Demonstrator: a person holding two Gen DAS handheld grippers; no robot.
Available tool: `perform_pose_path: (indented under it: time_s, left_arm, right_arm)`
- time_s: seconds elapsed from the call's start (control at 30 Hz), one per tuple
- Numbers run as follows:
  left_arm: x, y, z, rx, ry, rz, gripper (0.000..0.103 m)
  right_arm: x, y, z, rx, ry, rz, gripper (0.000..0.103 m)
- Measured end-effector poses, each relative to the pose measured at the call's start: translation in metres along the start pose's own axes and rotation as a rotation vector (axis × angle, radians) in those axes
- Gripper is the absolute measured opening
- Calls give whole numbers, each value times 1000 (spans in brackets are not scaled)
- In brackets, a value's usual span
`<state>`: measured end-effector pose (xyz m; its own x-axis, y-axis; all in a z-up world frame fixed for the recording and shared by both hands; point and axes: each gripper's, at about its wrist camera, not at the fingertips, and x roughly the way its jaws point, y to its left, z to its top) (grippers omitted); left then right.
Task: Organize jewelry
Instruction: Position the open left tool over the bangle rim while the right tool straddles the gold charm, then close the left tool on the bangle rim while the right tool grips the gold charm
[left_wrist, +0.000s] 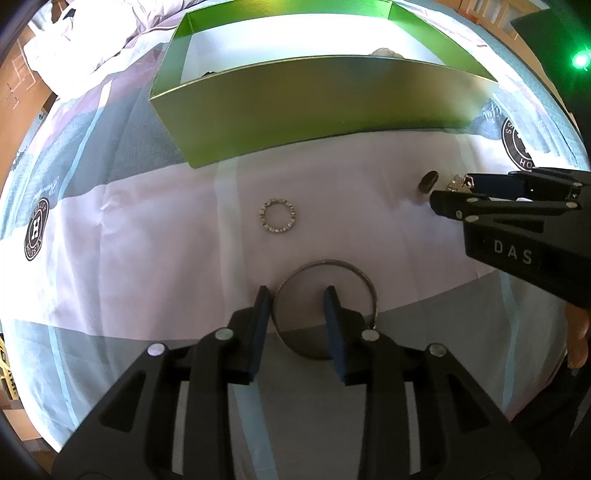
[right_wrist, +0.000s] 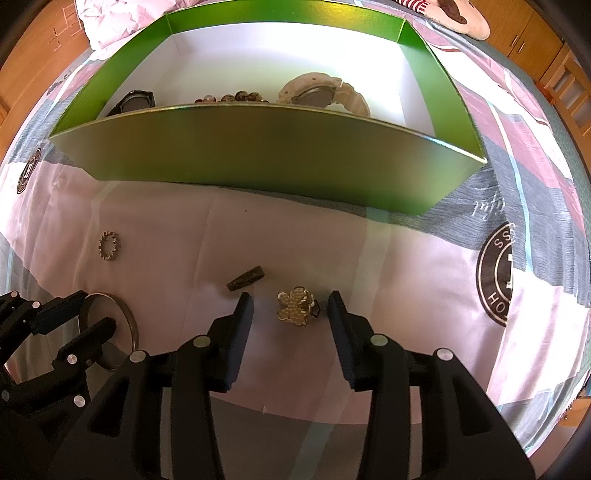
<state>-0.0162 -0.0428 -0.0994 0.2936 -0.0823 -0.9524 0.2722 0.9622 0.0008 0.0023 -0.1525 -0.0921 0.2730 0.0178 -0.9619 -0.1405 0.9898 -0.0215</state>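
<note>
My left gripper (left_wrist: 297, 295) is open, its fingers straddling the left rim of a large metal bangle (left_wrist: 325, 264) lying on the bedsheet; the bangle also shows in the right wrist view (right_wrist: 127, 317). A small studded ring (left_wrist: 277, 220) lies just beyond it, and shows in the right wrist view (right_wrist: 109, 245). My right gripper (right_wrist: 290, 301) is open around a pearl flower brooch (right_wrist: 295, 306). A dark ring (right_wrist: 246, 277) lies left of the brooch. The green box (right_wrist: 258, 155) behind holds a black watch (right_wrist: 135, 99), a bead bracelet (right_wrist: 231, 98) and a cream watch (right_wrist: 321, 94).
Everything lies on a patterned pink, grey and white bedsheet (right_wrist: 177, 236) with round logos (right_wrist: 498, 277). A rumpled quilt (left_wrist: 81, 40) lies at the far left. Wooden furniture (right_wrist: 546, 44) stands beyond the bed at the right.
</note>
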Motion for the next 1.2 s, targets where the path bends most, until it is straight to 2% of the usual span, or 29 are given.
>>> perform_pose_path:
  time_s: [0.23,0.5,0.63,0.93,1.07,1.2]
  left_arm:
    - [0,1,0,6,-1,4,29]
    - [-1,0,0,11,-8,-3,18]
    - [-1,0,0,13,-7,-2,18]
    - [-2,3,0,0,-16,-9,18]
    - [-6,10,3,-28,-36,-19,9]
    - [-8,15,4,-50,-45,-31,5]
  right_arm:
    - [0,1,-1,-3,-3,-5,43]
    - [0,5,-2,-7,-3,-5,42]
    - [-3,8,-3,-18,-6,5,24]
    - [-4,6,-6,-9,-10,18,24]
    - [-5,5,-5,-7,-6,21,24]
    - [-4,-1,-1,-6,-5,22,24]
